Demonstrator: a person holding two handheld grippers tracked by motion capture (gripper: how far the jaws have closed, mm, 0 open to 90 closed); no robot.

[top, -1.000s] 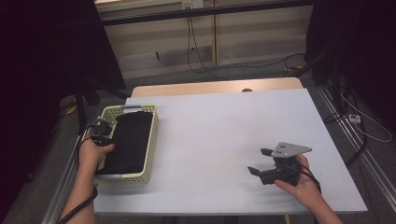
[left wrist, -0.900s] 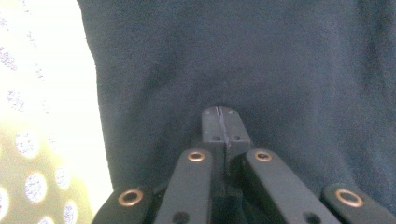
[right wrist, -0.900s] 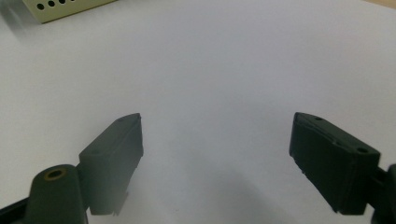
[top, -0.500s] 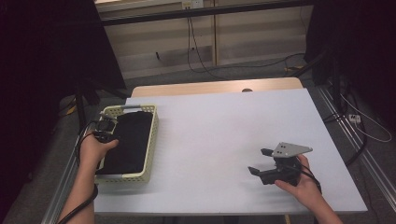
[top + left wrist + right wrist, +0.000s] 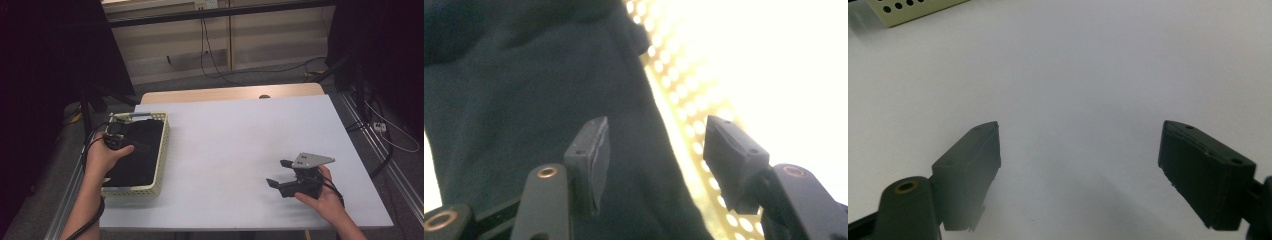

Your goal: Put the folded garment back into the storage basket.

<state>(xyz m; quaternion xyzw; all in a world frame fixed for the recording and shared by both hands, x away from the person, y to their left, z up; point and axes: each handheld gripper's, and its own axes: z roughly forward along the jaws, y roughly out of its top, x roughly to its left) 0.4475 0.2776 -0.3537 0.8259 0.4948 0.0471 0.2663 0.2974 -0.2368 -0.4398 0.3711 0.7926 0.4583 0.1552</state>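
Note:
A pale yellow perforated basket (image 5: 136, 190) stands at the table's left side with a black cloth (image 5: 140, 152) lying in it. A person's left hand holds my left gripper (image 5: 119, 137) over the far left part of the basket, just above the cloth. In the left gripper view its jaws (image 5: 654, 145) have just been opening and stand apart. The cloth (image 5: 524, 90) lies below them, not pinched, with the basket wall (image 5: 684, 85) to the right. My right gripper (image 5: 278, 173) rests low at the right front, open, with nothing between its fingers (image 5: 1080, 150).
The white table (image 5: 230, 135) runs bare between basket and right hand. A basket corner (image 5: 913, 10) shows at the top left of the right gripper view. Cables lie on the floor beyond the table; a metal rail runs along the right edge.
The left hand has lifted a little off the cloth and drawn toward the basket's far end. The right hand and its gripper have stayed put.

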